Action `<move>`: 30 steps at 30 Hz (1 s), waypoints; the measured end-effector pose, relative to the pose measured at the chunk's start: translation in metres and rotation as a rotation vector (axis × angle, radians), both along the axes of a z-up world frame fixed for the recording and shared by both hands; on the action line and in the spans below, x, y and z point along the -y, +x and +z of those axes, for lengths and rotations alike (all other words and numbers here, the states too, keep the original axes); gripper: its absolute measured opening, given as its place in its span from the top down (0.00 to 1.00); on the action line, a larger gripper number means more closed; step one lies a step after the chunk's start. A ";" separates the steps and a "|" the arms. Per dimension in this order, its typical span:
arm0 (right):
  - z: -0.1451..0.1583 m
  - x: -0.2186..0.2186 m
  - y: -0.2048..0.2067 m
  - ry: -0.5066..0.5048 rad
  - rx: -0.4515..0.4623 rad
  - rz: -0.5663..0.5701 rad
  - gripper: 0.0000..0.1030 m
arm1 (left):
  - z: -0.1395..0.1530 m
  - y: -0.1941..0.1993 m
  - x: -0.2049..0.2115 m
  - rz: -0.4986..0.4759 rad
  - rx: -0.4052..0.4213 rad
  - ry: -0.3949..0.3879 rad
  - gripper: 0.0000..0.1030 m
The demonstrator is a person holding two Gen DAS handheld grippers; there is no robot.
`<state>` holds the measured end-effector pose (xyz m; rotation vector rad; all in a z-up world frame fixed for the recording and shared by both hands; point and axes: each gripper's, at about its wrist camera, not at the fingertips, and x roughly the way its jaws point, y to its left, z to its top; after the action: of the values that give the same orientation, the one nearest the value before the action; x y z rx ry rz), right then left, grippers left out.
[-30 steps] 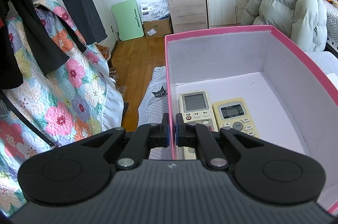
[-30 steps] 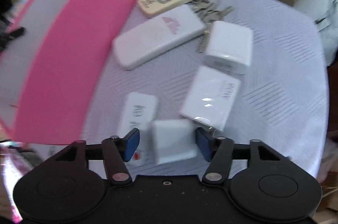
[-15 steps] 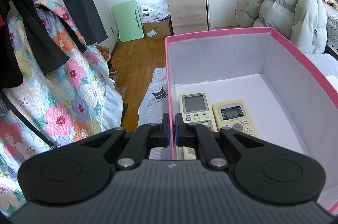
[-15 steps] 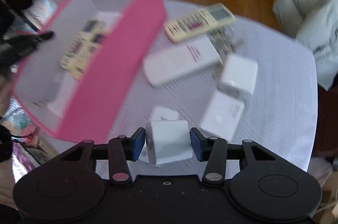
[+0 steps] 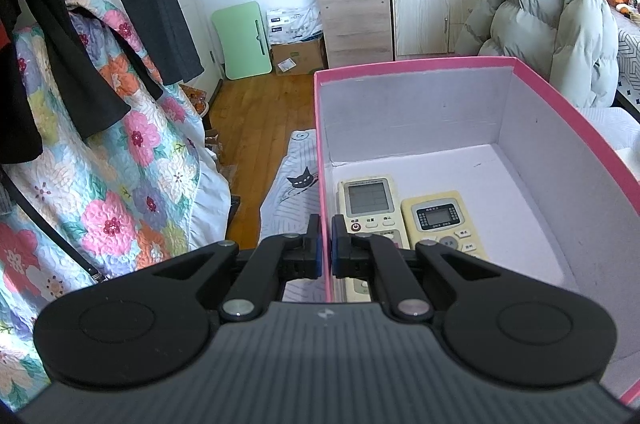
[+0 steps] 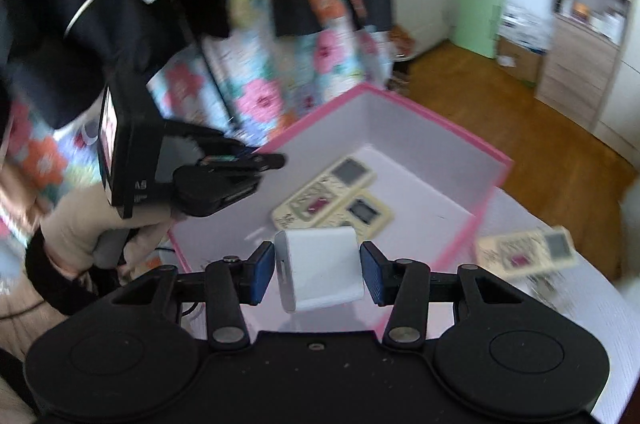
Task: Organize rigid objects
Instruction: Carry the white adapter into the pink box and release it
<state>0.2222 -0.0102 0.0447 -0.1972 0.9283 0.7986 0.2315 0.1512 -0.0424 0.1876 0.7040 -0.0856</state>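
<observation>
White charger (image 6: 320, 268) is clamped between the right gripper (image 6: 318, 274) pads, held above the pink box (image 6: 460, 144). Left gripper (image 5: 325, 256) is closed on the box's side wall; two remotes (image 5: 370, 204) lie inside.

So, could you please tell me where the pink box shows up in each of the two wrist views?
Left wrist view: the pink box fills the right half; the left gripper is clamped on its near wall.
Right wrist view: it sits at centre, behind the white block in the right gripper.
Shared landmark: the two remotes inside.
</observation>
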 end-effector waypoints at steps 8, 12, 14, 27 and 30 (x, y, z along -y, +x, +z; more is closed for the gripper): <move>-0.060 -0.047 0.042 0.097 -0.299 -0.054 0.49 | 0.000 0.001 0.000 0.004 -0.001 -0.011 0.97; -0.093 -0.040 0.053 0.217 -0.542 -0.196 0.49 | 0.000 0.002 -0.008 0.019 -0.012 -0.059 0.97; -0.098 -0.040 0.050 0.212 -0.516 -0.223 0.49 | -0.001 0.002 -0.010 0.016 -0.014 -0.077 0.97; -0.108 -0.020 0.057 0.365 -0.639 -0.307 0.47 | -0.001 0.001 -0.001 0.006 -0.008 0.006 0.96; -0.098 -0.010 0.056 0.389 -0.611 -0.313 0.44 | -0.001 0.001 0.000 0.007 -0.008 0.002 0.96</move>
<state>0.2784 -0.0005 -0.0538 0.5501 1.3099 0.7386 0.2327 0.1509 -0.0430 0.1872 0.7123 -0.0789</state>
